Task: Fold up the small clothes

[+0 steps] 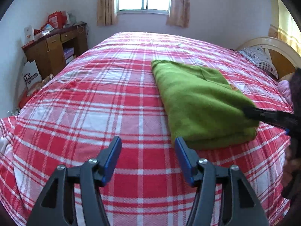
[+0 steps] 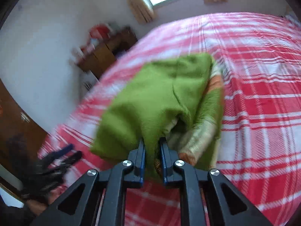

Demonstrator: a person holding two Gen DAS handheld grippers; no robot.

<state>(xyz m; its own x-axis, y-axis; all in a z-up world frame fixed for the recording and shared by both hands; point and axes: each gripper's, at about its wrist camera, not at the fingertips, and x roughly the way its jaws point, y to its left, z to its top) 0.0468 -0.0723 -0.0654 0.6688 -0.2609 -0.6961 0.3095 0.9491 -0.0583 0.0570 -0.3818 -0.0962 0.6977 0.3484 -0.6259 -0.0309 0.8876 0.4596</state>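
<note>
Folded green garment (image 1: 199, 101) laid on red plaid bed (image 1: 105, 98), corner pinched by right gripper (image 2: 152, 146) fingers, left gripper (image 1: 147, 148) fingers spread, held just beside garment's near edge, nothing gripped.

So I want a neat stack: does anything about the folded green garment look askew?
Yes. The green garment lies folded on the plaid bedsheet, but its right side gapes open, with orange-and-pale lining sticking out. The right gripper pinches that near edge.
</note>
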